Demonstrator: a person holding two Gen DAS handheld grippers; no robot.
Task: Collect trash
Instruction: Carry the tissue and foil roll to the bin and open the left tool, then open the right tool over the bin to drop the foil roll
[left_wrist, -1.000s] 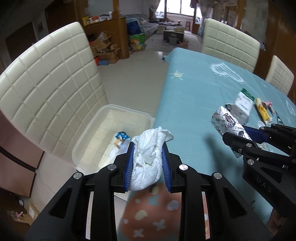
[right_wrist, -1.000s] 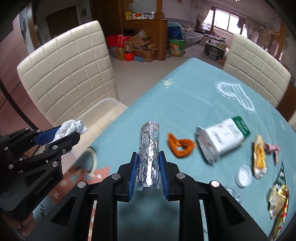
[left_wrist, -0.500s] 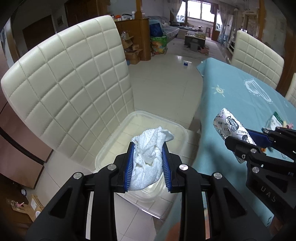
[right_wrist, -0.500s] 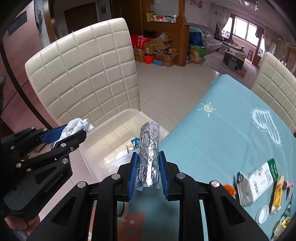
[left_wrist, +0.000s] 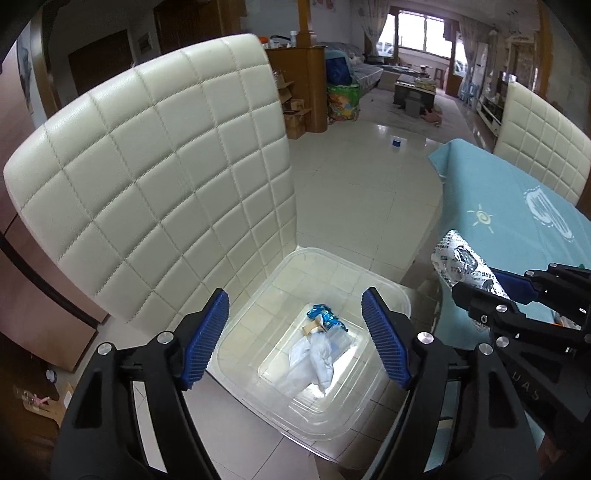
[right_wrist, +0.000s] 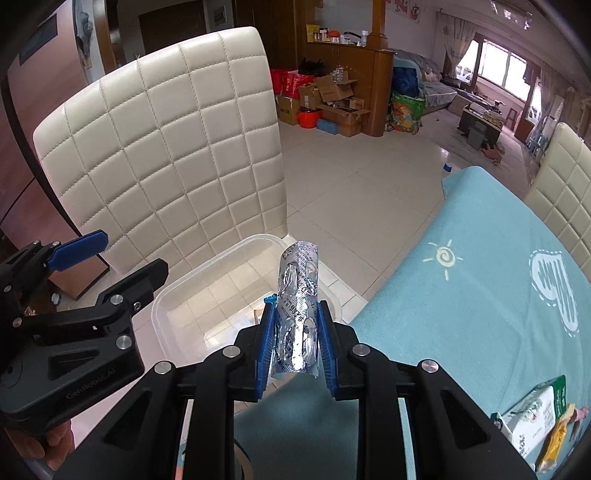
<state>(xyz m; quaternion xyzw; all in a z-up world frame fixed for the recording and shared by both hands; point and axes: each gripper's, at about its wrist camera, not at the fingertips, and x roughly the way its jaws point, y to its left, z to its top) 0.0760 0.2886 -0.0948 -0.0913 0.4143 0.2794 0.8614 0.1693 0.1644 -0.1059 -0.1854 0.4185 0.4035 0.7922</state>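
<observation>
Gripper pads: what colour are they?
Blue, ribbed pads, clearest in the left wrist view.

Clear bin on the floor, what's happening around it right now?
A person with a handheld gripper in each hand is clearing trash off the table into the clear bin beside the white chair. The left gripper is over the bin, jaws opening with nothing between them; a crumpled white tissue lies inside next to a blue wrapper. The right gripper is shut on a silver blister pack, near the bin's edge, not yet dropped.
</observation>
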